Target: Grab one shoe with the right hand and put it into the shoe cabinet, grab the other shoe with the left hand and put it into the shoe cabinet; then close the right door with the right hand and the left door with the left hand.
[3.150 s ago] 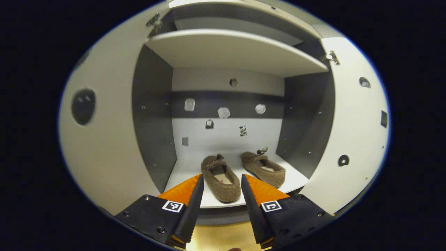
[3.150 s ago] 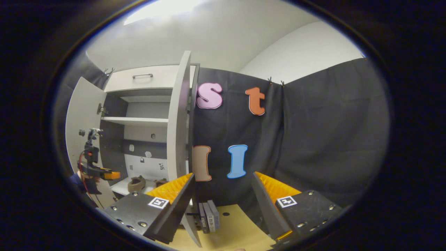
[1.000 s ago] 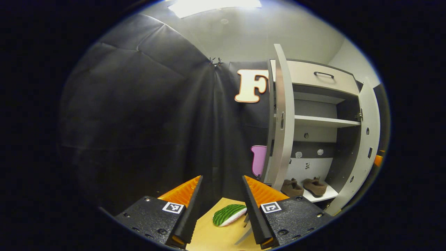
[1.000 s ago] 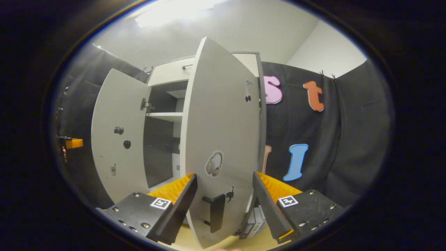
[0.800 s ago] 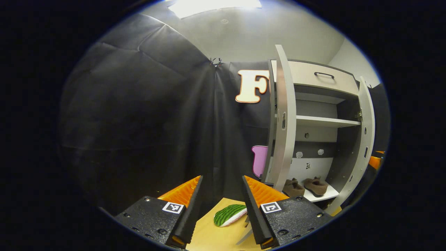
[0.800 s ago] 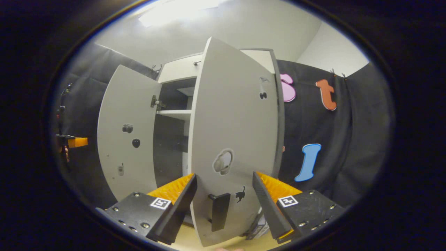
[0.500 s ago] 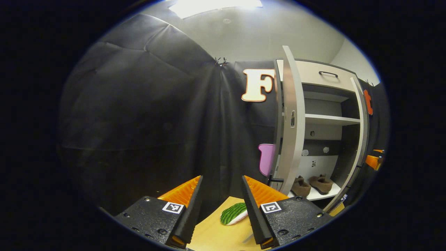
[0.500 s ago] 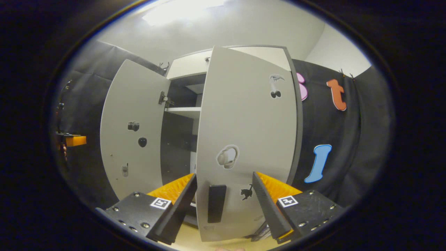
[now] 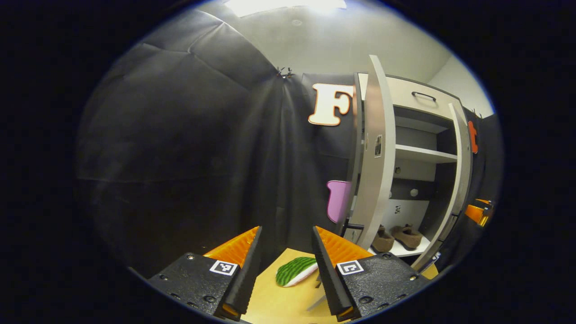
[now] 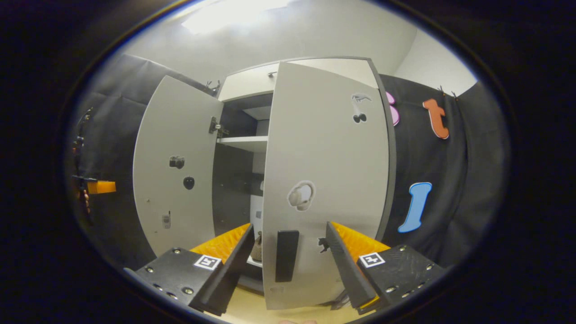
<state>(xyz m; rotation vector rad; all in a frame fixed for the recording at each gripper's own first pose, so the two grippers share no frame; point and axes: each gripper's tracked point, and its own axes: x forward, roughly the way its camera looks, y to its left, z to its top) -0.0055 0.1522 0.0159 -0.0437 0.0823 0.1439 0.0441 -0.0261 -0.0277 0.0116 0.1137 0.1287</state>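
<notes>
Two brown slippers (image 9: 383, 239) (image 9: 407, 236) sit side by side on the bottom shelf of the white shoe cabinet (image 9: 418, 155). In the left gripper view, my left gripper (image 9: 285, 234) is open and holds nothing, out to the left of the cabinet. The left door (image 9: 375, 157) stands edge-on to it. In the right gripper view, the right door (image 10: 324, 180) is partly swung in, close ahead. My right gripper (image 10: 290, 229) is open with the door's black handle (image 10: 286, 255) between its fingers. One slipper (image 10: 257, 247) peeks past the door's edge. The left door (image 10: 175, 171) stands wide open.
A green striped slice-shaped item (image 9: 294, 271) lies on the yellow table (image 9: 279, 306) ahead of my left gripper. A drawer with a handle (image 9: 423, 95) tops the cabinet. My right gripper (image 9: 477, 212) shows beyond the right door (image 9: 459, 166), and my left gripper (image 10: 96, 186) far left.
My left gripper has drawn back from the slippers and out to the cabinet's left. The right door has swung steadily toward shut with my right gripper following it. The left door stays open.
</notes>
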